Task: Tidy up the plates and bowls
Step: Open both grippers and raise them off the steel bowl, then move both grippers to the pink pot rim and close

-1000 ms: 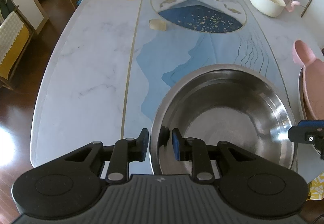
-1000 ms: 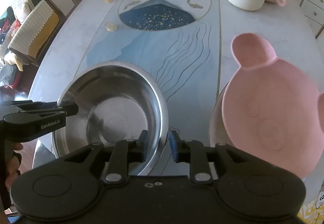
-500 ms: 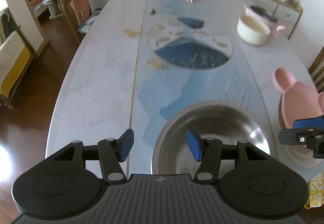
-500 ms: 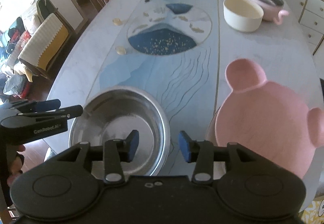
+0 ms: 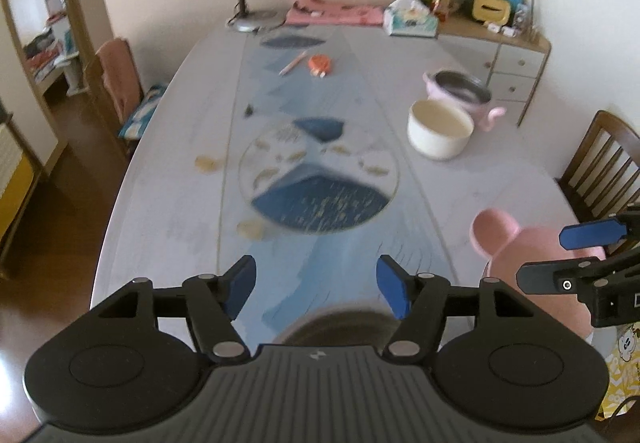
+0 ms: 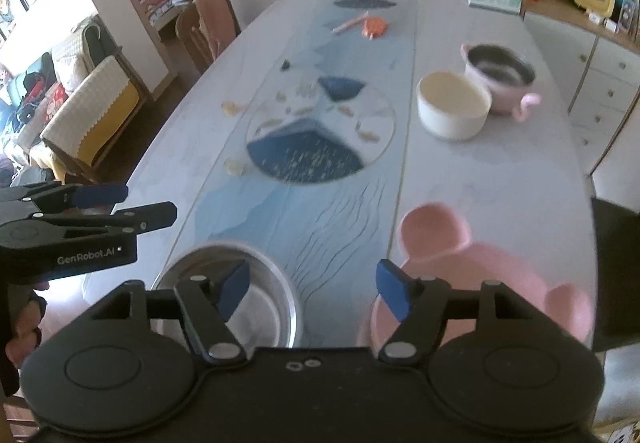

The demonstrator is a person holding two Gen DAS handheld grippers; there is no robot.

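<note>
Hand-held grippers: left [image 5: 316, 291] and right [image 6: 312, 293] jaws have just been opening, nothing between.
Done: steel bowl [image 6: 256, 299] is resting on the near bench [image 6: 336, 211].
Left: far cream bowl [image 6: 454, 109] is being left unsorted.

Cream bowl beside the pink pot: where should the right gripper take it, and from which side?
Pinch the cream bowl at its near rim, one finger inside, one outside, coming from above. It stands upright and looks too wide to span; the pink pot crowds its far side.
</note>
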